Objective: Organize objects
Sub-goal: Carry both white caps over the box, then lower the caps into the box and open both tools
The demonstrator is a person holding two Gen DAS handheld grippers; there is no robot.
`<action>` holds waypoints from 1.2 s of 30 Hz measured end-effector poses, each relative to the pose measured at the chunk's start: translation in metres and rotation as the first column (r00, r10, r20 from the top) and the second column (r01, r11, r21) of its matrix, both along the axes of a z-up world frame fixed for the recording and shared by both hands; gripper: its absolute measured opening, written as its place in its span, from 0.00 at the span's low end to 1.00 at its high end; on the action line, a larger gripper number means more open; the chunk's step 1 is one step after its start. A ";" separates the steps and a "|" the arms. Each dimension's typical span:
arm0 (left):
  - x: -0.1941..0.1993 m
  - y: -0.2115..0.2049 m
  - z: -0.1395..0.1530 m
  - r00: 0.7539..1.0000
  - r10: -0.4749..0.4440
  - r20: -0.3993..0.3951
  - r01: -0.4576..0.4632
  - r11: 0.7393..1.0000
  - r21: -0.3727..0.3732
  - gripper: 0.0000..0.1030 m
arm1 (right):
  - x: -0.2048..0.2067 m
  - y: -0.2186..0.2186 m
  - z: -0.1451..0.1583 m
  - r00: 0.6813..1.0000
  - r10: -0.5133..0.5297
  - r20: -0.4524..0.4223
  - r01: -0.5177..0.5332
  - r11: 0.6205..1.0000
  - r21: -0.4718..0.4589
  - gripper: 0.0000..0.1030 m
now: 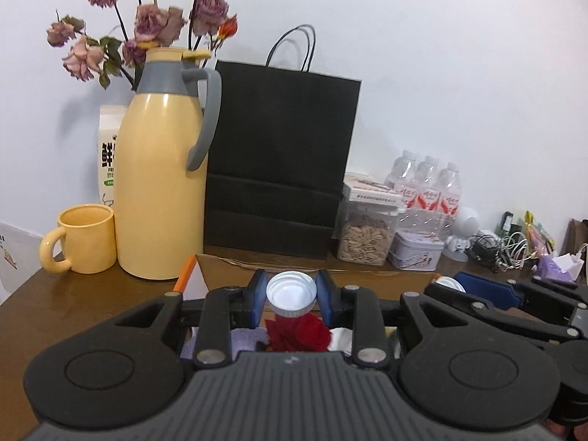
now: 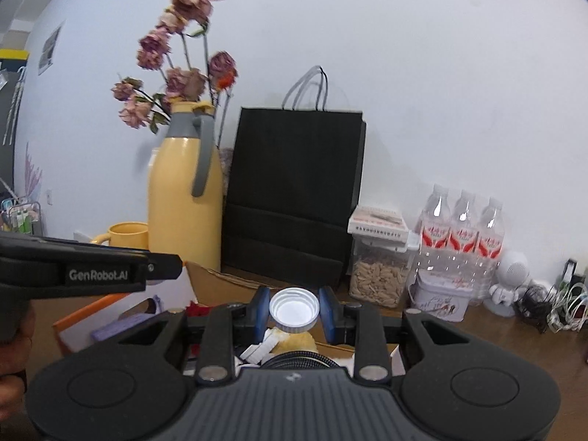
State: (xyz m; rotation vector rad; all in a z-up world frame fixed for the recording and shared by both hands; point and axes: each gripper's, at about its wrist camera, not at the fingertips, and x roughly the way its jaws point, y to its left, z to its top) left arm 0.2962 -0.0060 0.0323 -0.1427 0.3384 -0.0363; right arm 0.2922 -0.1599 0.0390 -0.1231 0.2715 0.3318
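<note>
Cardboard box: open-topped, near the table's front edge, in front of the black paper bag and yellow thermos; holds mixed small items, among them a purple cloth and something red.

Left gripper: above the box, jaws pinching a white-capped jar by its ribbed lid.

Right gripper: beside it over the same box, jaws pinching a second white ribbed lid; whether a jar hangs beneath it, I cannot tell.

Handling note: lower each upright into a free gap, one at a time, keeping the grippers apart; release only once the base rests, since a lid-only grip may slip.
</note>
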 end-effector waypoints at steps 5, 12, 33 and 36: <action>0.013 0.002 -0.012 0.999 -0.009 -0.033 0.010 1.000 0.027 0.28 | 0.011 -0.005 -0.015 0.998 0.007 -0.062 -0.007 1.000 0.009 0.27; 0.002 0.002 -0.014 1.000 0.009 0.006 -0.009 0.998 0.056 1.00 | 0.012 -0.014 -0.020 0.995 -0.038 -0.089 0.040 0.999 0.020 0.90; -0.018 0.002 -0.001 0.999 0.029 -0.012 -0.028 0.995 0.094 1.00 | -0.006 -0.019 -0.004 0.992 -0.106 -0.073 0.109 0.994 0.031 1.00; -0.035 0.004 0.004 0.999 0.025 -0.027 -0.022 0.995 0.100 1.00 | -0.022 -0.018 0.003 0.993 -0.097 -0.071 0.100 0.994 0.042 1.00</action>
